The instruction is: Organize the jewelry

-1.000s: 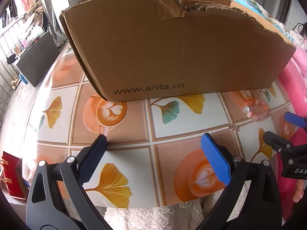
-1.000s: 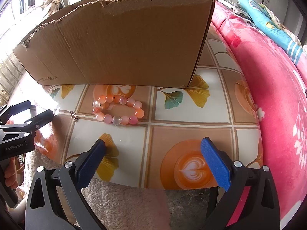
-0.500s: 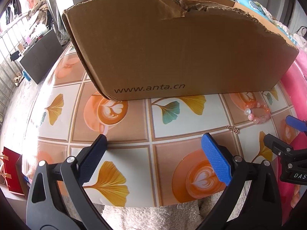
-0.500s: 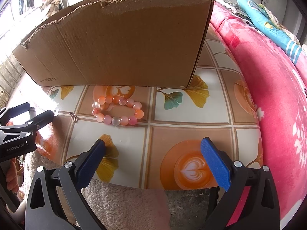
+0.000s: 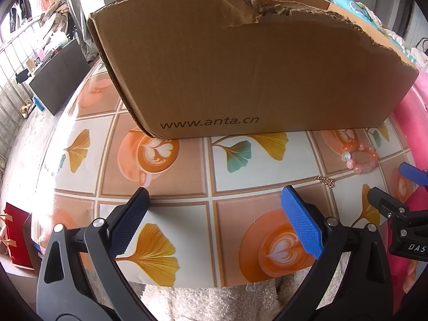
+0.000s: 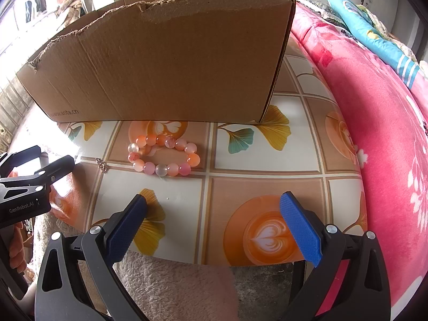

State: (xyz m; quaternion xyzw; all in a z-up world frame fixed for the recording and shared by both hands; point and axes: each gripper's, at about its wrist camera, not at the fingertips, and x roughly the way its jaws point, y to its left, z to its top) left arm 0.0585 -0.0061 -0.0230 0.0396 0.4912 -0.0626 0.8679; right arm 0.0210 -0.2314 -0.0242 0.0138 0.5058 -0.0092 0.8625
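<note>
**Both claws spread, jewelry waiting ahead of the box**

Nearest us, our left claw (image 5: 214, 203) hangs over the near edge of the table (image 5: 160, 187) with its fingers spread wide and nothing between them. Our right claw (image 6: 214, 208) stands the same way, wide apart and empty, low over the tablecloth.

Just beyond the right claw, ahead and somewhat to its left, lies the bracelet (image 6: 164, 155), a loop of pink and orange beads flat on the table. To the bracelet's left, near but apart, lies a small chain (image 6: 101, 164); from the left claw it sits ahead and to the right (image 5: 325, 180), the bracelet further right still (image 5: 361, 156). Behind both stands the box (image 6: 165, 61), its front wall tall and its top edge torn. We cannot see inside it.

We judge the step in hand to be the first pick, most likely the bracelet with the right claw. To do it well we should swing the claw left, lower until one finger drops inside the loop and the other outside, then close on a single run of beads. The beads look smooth and may roll, so a slow close helps. The lift must clear the box's high wall. The thin chain lies flat and will need the fingertips pressed right to the cloth.
</note>
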